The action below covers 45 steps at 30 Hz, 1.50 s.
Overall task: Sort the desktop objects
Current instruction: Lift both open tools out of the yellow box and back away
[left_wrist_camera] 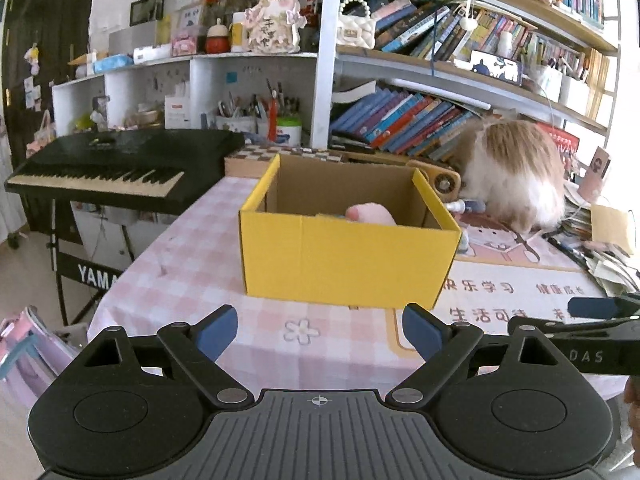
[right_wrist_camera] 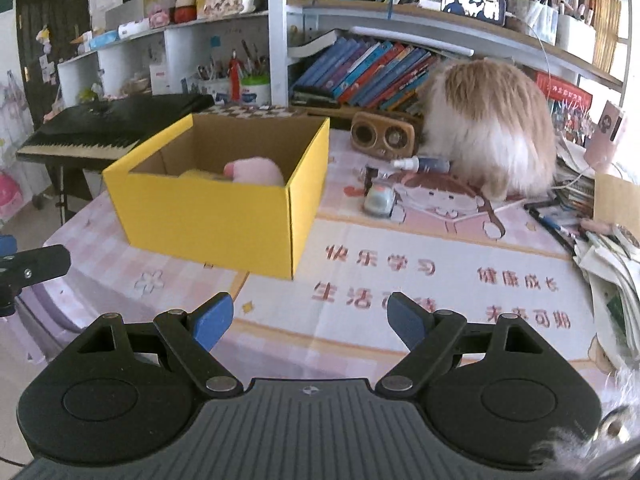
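One yellow box (right_wrist_camera: 208,216) stands on the desk (right_wrist_camera: 440,280), its wall hiding most of a pink plush (right_wrist_camera: 256,172) inside. A fluffy cat (right_wrist_camera: 488,128) faces away by one spray bottle (right_wrist_camera: 424,165). Left hand-held gripper (left_wrist_camera: 320,330) and right hand-held gripper (right_wrist_camera: 310,322) both gape, holding nothing.

The yellow box (right_wrist_camera: 216,216) is matt cardboard, raw brown inside. A soft pink plush (right_wrist_camera: 256,172) lies in it. The tablecloth (right_wrist_camera: 440,280) looks smooth and printed (cloth or plastic, hard to tell). The speaker (right_wrist_camera: 384,136) has a wood-look face. The cat (right_wrist_camera: 492,136) is long-furred. The keyboard (left_wrist_camera: 120,168) is matt black plastic.
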{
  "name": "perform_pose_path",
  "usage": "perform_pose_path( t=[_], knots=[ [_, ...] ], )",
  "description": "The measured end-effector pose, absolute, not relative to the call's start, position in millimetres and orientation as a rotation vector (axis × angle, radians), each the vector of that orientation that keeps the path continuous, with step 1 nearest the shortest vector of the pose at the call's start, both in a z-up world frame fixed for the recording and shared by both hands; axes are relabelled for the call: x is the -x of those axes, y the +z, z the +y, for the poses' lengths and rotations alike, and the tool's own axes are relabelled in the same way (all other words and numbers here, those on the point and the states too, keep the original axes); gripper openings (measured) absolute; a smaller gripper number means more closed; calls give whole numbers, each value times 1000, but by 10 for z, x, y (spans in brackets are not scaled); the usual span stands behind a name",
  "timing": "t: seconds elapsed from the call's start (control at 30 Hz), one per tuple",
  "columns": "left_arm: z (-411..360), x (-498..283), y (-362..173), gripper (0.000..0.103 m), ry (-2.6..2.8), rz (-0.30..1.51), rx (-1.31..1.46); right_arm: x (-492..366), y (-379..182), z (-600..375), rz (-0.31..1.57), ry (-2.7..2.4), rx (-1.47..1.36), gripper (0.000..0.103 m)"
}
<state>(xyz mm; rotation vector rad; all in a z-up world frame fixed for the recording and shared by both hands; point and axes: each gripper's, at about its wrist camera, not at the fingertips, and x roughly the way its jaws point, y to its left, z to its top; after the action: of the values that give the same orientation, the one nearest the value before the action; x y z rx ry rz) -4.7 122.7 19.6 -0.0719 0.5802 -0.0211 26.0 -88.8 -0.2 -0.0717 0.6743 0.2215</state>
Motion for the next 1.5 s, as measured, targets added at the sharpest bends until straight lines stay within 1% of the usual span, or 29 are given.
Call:
perform_pose_path(
  t=[0.17,0.3,0.53,0.93,1.5],
  knots=[
    [1225,134,159,92,-20,592,83,-154,-39,-845,691,231,77,84],
    [1215,195,106,92,-22,607,81,-92,-67,-832,708,228,70,87],
    [1181,259,15,92,-39,638,80,-32,-141,-834,745,216,67,89],
    [1062,235,-78,92,-79,670,89,23,-227,-923,776,172,75,89],
    [480,-88,-145,92,-204,707,35,-169,-320,-1403,813,77,28,91]
  ],
)
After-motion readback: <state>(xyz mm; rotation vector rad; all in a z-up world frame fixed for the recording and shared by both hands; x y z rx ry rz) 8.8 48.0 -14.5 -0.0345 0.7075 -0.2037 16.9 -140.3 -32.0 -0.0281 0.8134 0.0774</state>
